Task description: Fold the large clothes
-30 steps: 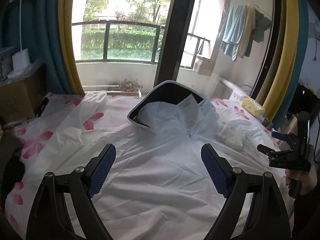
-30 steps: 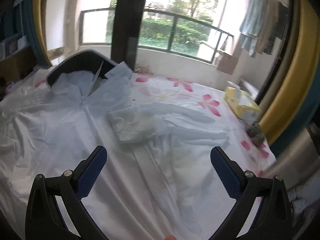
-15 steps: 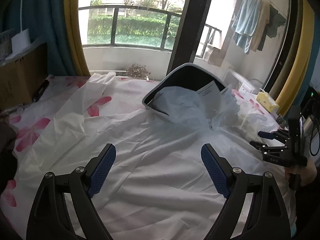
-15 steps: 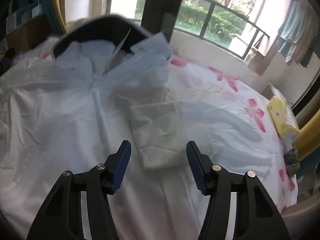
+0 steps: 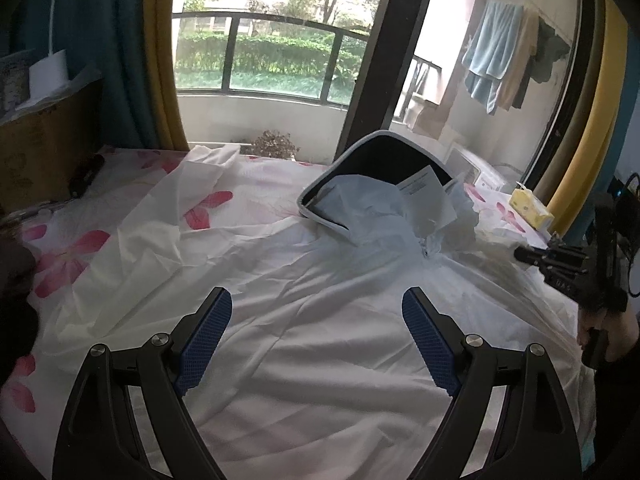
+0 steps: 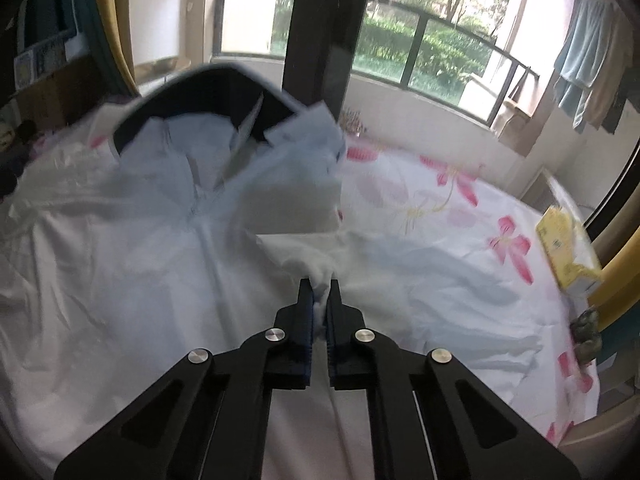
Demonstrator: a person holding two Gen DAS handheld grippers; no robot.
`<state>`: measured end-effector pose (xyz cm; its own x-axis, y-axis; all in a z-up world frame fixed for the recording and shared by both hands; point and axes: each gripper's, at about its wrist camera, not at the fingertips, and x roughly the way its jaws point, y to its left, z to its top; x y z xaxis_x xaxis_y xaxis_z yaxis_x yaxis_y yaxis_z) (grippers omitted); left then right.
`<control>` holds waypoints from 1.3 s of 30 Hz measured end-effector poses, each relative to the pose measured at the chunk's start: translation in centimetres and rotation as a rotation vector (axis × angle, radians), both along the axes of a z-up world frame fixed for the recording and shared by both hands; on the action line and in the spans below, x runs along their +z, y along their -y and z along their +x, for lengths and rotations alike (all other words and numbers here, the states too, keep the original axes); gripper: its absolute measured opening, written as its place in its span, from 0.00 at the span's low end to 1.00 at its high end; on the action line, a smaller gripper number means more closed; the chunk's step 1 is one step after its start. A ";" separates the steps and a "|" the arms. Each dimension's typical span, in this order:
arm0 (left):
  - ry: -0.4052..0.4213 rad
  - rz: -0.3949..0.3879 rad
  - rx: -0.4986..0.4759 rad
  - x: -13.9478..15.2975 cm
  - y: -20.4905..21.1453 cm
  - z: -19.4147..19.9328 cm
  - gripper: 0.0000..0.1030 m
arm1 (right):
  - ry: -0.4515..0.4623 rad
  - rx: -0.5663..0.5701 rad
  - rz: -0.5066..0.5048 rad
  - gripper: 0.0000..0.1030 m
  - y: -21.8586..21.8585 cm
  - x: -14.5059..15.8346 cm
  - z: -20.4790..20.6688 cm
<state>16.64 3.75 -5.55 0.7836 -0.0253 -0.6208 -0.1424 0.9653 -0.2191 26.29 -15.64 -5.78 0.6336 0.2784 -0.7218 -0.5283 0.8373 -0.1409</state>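
In the left wrist view, the left gripper (image 5: 316, 344) hovered with its jaws spread wide and holding nothing, above the white garment (image 5: 304, 312) that lay spread across the middle of the bed (image 5: 64, 256). The garment's dark-lined hood (image 5: 384, 168) stood up toward the window-side edge of the bed, with a paper tag (image 5: 428, 192) resting against it. One sleeve (image 5: 188, 200) stretched out toward the far left corner over the pink-flowered sheet. A yellow tissue pack (image 5: 530, 210) sat near the far right corner. At the right edge of the bed the right gripper (image 5: 560, 264) showed side-on, gripped in the person's hand (image 5: 600, 332).

In the right wrist view, the right gripper (image 6: 319, 304) had its jaws drawn narrow, pinching a bunched fold of the white garment (image 6: 120, 280) near the bed's (image 6: 440, 200) middle. The cloth rose in a small peak at the jaws. The hood (image 6: 208, 92) lay beyond, toward the far left, somewhat blurred. The other sleeve (image 6: 432, 280) trailed right across the sheet, and the yellow tissue pack (image 6: 566, 252) rested at the right edge.
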 end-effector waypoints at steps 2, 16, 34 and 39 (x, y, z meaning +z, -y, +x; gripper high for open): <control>0.011 -0.006 0.002 0.1 -0.4 -0.5 0.87 | 0.014 0.007 0.011 0.05 -0.7 0.8 -0.5; 0.062 -0.076 0.038 0.2 -4.3 -4.3 0.87 | 0.005 0.144 0.083 0.04 -7.8 4.0 -4.4; 0.094 -0.084 0.064 0.7 -6.9 -5.6 0.87 | -0.115 0.306 0.134 0.04 -17.7 2.6 -6.4; 0.090 -0.082 0.068 0.6 -7.0 -5.5 0.87 | -0.131 0.310 0.155 0.04 -18.9 2.3 -6.3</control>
<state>11.18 10.73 -4.97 0.8375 -0.0178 -0.5461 -0.1832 0.9324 -0.3114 20.03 3.27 -3.44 0.4071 0.5549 -0.7255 -0.7654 0.6407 0.0605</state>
